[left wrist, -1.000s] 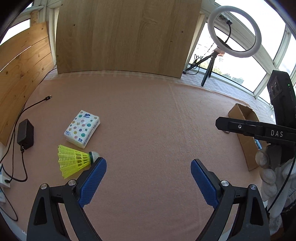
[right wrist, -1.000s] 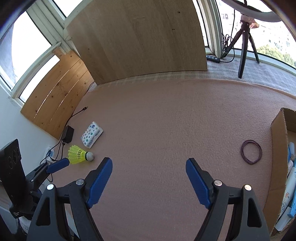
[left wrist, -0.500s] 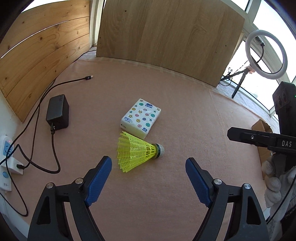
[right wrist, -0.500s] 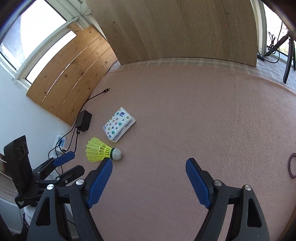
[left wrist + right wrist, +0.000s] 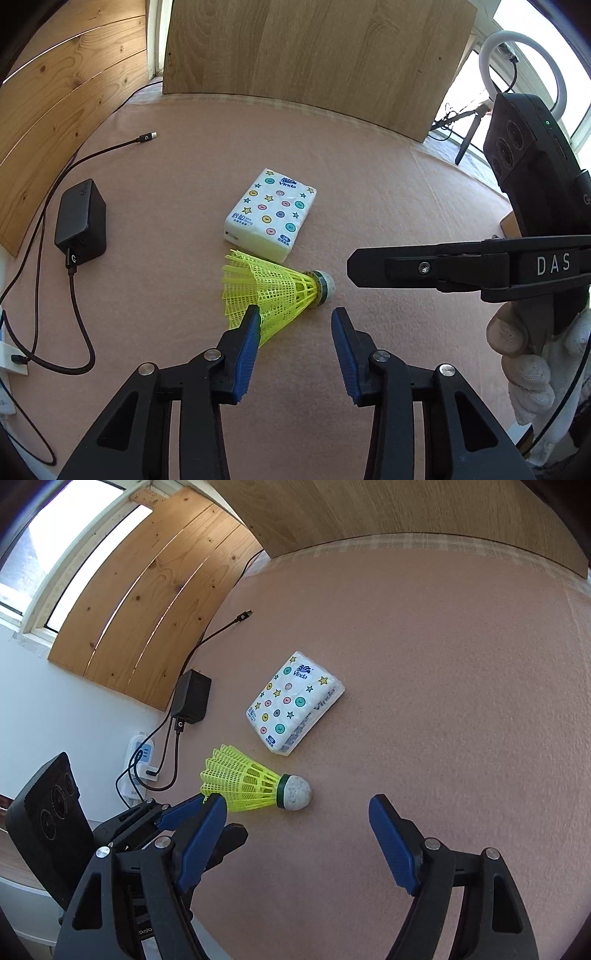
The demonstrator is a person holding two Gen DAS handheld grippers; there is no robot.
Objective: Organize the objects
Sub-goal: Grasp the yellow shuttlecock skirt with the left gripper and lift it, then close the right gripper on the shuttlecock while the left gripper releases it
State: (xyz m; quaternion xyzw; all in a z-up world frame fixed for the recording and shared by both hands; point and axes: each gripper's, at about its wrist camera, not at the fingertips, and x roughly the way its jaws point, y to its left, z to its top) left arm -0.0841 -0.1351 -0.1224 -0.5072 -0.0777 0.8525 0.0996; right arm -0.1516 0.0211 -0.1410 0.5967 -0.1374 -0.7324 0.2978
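Still early: nothing is gripped yet.
Shuttlecock (image 5: 275, 291): lying on its side on the pink mat (image 5: 388, 192), near the left edge, just beside the tissue pack (image 5: 271, 214).
Left gripper (image 5: 295, 325): jaws closing, skirt just ahead, not pressed.
Right gripper (image 5: 295, 823): empty, jaws easing inward, wide.
Left over: shuttlecock and pack to be moved.
Room: open mat rightward; charger (image 5: 80, 223) and cable (image 5: 77, 314) crowd the left edge.

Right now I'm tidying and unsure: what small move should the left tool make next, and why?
Probably ease the left tool slightly forward before it finishes closing: its jaws are closing, yet only the yellow shuttlecock's skirt edge sits between them, unpinched.
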